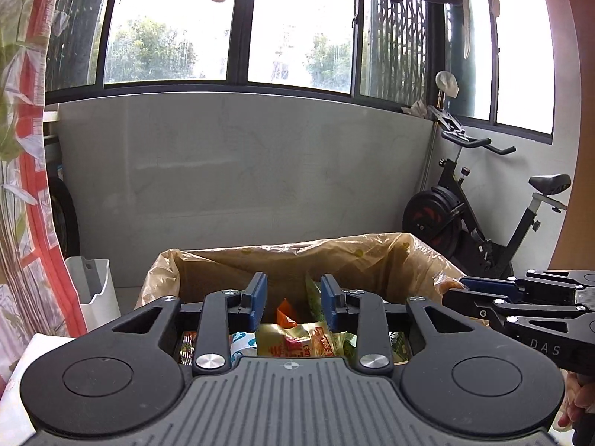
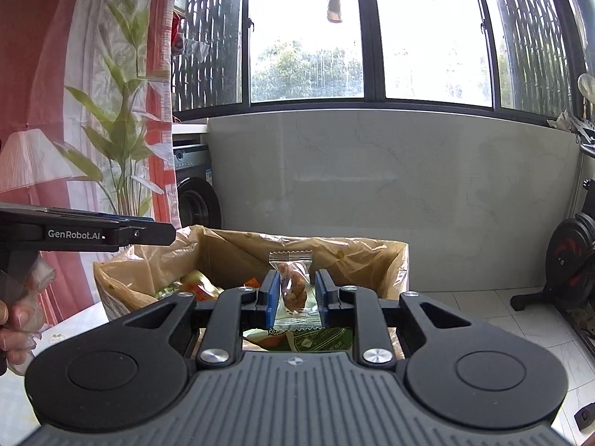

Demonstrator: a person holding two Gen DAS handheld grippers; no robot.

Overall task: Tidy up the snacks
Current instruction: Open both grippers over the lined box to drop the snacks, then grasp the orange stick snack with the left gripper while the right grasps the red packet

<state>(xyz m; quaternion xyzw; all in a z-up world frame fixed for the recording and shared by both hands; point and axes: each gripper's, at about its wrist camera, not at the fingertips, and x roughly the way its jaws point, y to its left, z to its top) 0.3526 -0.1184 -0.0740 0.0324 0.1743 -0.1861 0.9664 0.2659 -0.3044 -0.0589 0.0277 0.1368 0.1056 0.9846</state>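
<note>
The right gripper [image 2: 296,303] is clamped on a clear-wrapped snack packet [image 2: 293,290], held upright above the near rim of the bag-lined box [image 2: 372,256], which holds more snack packets [image 1: 297,342]. The left gripper [image 1: 293,299] hangs over the same box, its jaws at their narrowest with nothing between the pads.
</note>
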